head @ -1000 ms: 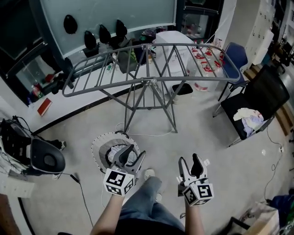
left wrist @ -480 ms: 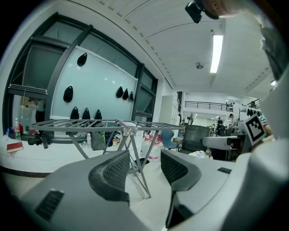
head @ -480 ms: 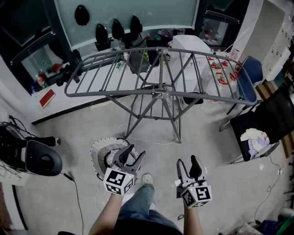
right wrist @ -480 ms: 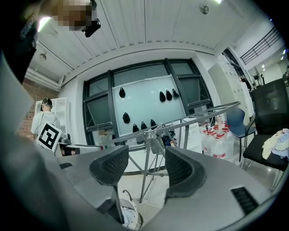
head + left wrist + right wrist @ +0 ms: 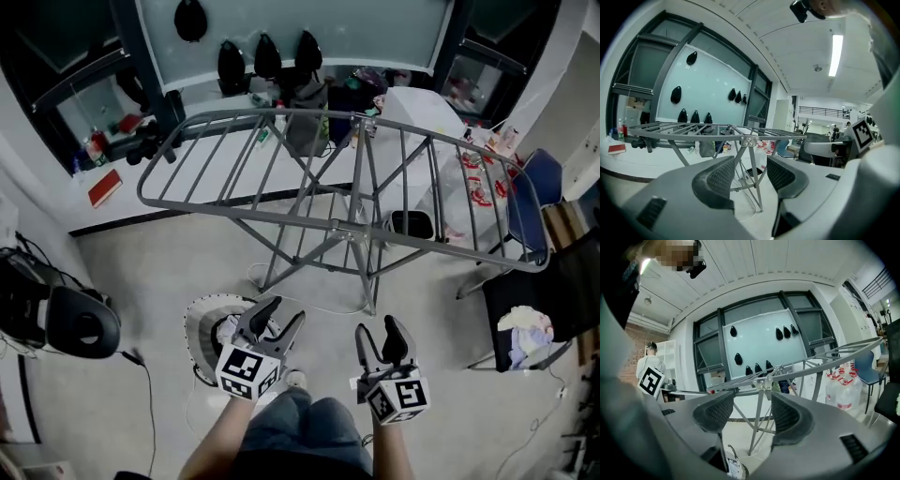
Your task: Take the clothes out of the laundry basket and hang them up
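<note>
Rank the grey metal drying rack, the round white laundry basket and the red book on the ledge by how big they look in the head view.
1. Grey metal drying rack: by far the largest.
2. Round white laundry basket: mid-sized, and nearest the camera.
3. Red book: smallest, though it lies farther off.

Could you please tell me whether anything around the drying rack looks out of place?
One thing: a bundle of pale clothes lies crumpled on the black chair at the right, away from the laundry basket and the bare drying rack. Nothing looks spilled or damaged.
</note>
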The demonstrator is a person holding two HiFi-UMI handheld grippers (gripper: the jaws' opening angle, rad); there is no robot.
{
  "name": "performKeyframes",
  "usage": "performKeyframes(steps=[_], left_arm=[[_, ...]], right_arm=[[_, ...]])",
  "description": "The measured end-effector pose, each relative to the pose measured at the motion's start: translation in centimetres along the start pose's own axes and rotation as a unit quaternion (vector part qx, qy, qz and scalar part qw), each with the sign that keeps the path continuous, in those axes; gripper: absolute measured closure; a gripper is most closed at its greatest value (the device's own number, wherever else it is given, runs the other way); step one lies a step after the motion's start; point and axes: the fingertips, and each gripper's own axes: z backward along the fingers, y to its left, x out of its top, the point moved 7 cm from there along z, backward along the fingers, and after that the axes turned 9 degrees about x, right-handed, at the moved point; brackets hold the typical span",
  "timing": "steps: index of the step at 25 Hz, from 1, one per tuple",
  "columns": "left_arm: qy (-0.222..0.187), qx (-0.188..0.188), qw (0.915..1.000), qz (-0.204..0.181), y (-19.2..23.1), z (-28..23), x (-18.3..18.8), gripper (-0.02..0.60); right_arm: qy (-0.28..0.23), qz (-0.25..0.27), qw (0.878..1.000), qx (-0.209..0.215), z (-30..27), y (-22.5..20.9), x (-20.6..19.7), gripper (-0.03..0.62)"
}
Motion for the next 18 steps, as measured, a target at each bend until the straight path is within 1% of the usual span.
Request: performKeyframes(steps=[4, 7, 10, 14, 18], left_arm=[[0.004, 0.033, 0.9994, 0.012, 0.6, -0.5, -0.4, 0.371], [0.005, 0.059, 0.9980, 0.019, 1.9, -0.5, -0.6, 0.371], [0.001, 0.099, 0.9946, 0.028, 3.2, -0.2, -0.8, 0.371], [-0.003, 0.157, 0.9865, 0.047, 4.1, 0.7, -1.3, 0.371], [-0.006, 0.222, 0.9729, 0.066, 5.0, 2.6, -2.3, 0.371]], right_arm=[[0.018, -0.003, 0.999, 0.040, -2.2, -1.1, -0.2, 0.358], [0.031, -0.001, 0.997, 0.072, -4.5, -1.2, -0.1, 0.359], [0.045, 0.008, 0.992, 0.116, -6.9, -1.0, -0.2, 0.359], [0.089, 0.035, 0.981, 0.169, -9.4, -0.9, -0.9, 0.359], [0.113, 0.046, 0.964, 0.236, -12.0, 0.0, -1.5, 0.359]])
